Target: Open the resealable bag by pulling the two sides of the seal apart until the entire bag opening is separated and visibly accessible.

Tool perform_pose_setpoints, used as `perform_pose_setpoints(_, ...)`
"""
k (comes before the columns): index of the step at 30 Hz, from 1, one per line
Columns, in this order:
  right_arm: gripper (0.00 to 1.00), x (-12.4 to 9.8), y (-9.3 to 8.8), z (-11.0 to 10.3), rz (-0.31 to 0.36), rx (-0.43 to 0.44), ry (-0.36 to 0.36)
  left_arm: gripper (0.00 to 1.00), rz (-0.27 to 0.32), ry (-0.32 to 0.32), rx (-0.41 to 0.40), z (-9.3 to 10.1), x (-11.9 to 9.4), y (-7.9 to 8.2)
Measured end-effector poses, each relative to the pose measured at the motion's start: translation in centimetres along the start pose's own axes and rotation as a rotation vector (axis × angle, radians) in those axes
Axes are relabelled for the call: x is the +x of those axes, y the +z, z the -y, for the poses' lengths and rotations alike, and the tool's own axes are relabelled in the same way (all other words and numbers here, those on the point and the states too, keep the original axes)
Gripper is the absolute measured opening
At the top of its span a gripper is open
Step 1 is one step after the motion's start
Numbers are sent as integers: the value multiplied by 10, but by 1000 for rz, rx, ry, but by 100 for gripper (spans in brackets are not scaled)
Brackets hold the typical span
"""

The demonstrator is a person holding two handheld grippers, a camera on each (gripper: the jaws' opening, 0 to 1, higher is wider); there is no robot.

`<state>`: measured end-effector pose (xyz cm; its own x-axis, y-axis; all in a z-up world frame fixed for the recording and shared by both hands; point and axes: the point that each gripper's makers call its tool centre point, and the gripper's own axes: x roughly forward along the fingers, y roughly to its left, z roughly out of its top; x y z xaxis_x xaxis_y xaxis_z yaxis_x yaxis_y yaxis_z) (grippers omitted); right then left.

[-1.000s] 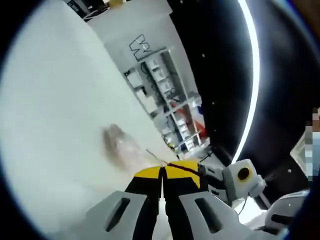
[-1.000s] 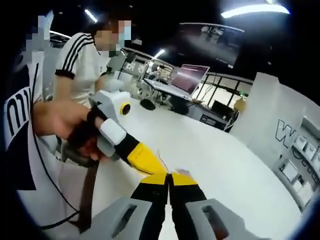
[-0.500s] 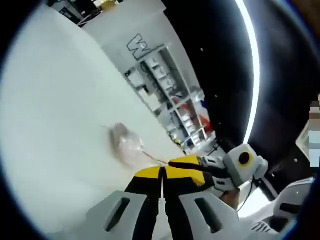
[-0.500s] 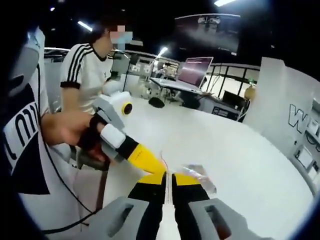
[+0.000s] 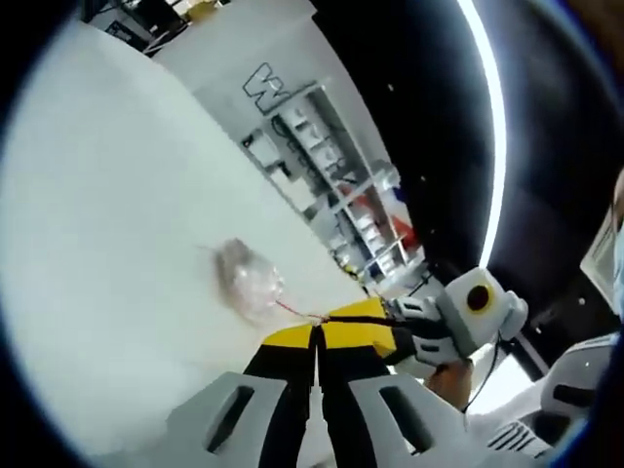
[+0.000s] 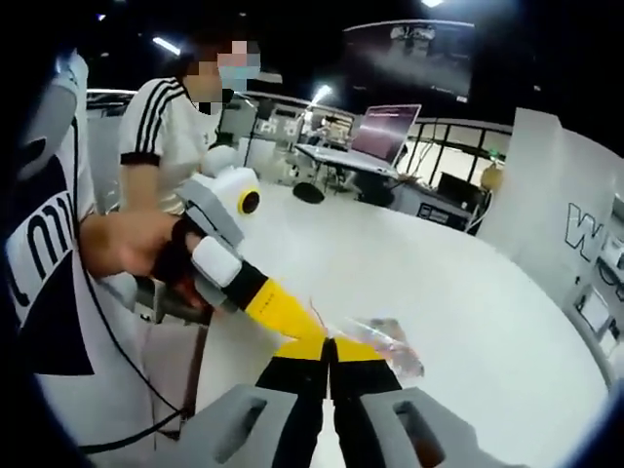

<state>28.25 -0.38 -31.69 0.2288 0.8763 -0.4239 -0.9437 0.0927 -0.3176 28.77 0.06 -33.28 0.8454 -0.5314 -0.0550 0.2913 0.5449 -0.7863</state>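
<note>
Above a white table [image 6: 468, 292], one clear resealable bag [image 6: 385, 343] is held up between two yellow-tipped grippers, each clamped on the bag's top edge, where a thin red seal line [image 6: 317, 314] is visible.

Seen in the left gripper view, the left gripper [image 5: 317, 336] has its jaws pressed together on the bag [image 5: 249, 283], whose crumpled clear body hangs out beyond the tips over the bare tabletop [image 5: 107, 244]. The right gripper [image 5: 375, 314] enters from the right of that view, its tip meeting the same edge, with a person's hand [image 5: 450, 378] below it.

From the right gripper view, the right gripper [image 6: 330, 349] is likewise closed on the bag, and the left gripper [image 6: 310, 330] reaches in from the left, gripped by a bare hand [image 6: 132, 244].

Two people are shown in that view: the holder, in a dark-and-white shirt [image 6: 44, 263] at the left edge, and a second person in a white striped-sleeve shirt [image 6: 166, 127] standing behind. One open laptop [image 6: 385, 125] is seen on a desk beyond the table's far edge. A white shelving unit [image 5: 322, 171] with a letter marking above it is seen past the table in the left gripper view, under a curved light strip [image 5: 497, 136].
</note>
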Motion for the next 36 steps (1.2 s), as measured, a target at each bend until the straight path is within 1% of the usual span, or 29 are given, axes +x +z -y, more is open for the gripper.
perform_pose_setpoints(1, 0, -1, 1, 0, -2, -22, -13, 1, -1, 3, 2, -1, 1, 0)
perform_pose_setpoints(2, 0, -1, 5, 5, 10, -42, -52, 1, -11, 11, 5, -2, 1, -1)
perform_pose_setpoints(3, 0, -3, 7, 9, 8, -58, -73, 1, -13, 14, 10, -2, 1, -3)
perform_pose_setpoints(4, 0, -4, 9, 10, 12, -55, -82, 1, -11, 8, -3, -2, 0, -4)
perform_pose_setpoints(5, 0, -6, 11, 11, 16, -46, -75, 1, -7, -1, -20, -2, 0, -4)
perform_pose_setpoints(6, 0, -6, 11, 11, 20, -36, -71, 1, -3, -6, -19, -1, 0, -2)
perform_pose_setpoints(7, 0, -5, 11, 11, 22, -35, -72, 1, 9, -20, -29, 1, 0, 0)
perform_pose_setpoints(8, 0, -5, 11, 12, 20, -36, -74, 1, 50, -40, -50, 4, 0, 7)
perform_pose_setpoints(9, 0, -5, 10, 12, 18, -38, -75, 2, 73, -44, -78, 5, -2, 11)
perform_pose_setpoints(10, 0, -4, 9, 11, 17, -38, -75, 2, 81, -55, -89, 7, -3, 14)
perform_pose_setpoints(11, 0, -4, 9, 11, 18, -36, -74, 4, 101, -55, -106, 6, -5, 18)
perform_pose_setpoints(12, 0, -4, 9, 10, 18, -36, -73, 11, 110, -57, -119, 6, -5, 20)
perform_pose_setpoints(13, 0, -4, 8, 10, 19, -36, -73, 13, 116, -61, -136, 7, -5, 21)
perform_pose_setpoints(16, 0, -4, 8, 10, 22, -37, -75, 13, 112, -81, -171, 9, -5, 21)
perform_pose_setpoints(18, 0, -4, 9, 9, 25, -43, -75, 12, 102, -87, -190, 9, -2, 18)
perform_pose_setpoints(19, 0, -4, 10, 9, 28, -46, -76, 11, 102, -88, -199, 10, 2, 14)
perform_pose_setpoints(22, 0, -3, 9, 7, 28, -50, -71, 9, 107, -104, -227, 13, 2, 16)
perform_pose_setpoints(26, 0, -3, 7, 6, 24, -55, -69, 3, 93, -118, -247, 16, 3, 13)
perform_pose_setpoints(29, 0, -4, 7, 7, 22, -55, -71, 2, 85, -116, -241, 17, 1, 11)
perform_pose_setpoints(32, 0, -5, 6, 7, 19, -52, -68, 1, 79, -116, -227, 14, 6, 10)
perform_pose_setpoints(36, 0, -5, 4, 6, 9, -32, -42, 1, 65, -107, -201, 13, 6, 6)
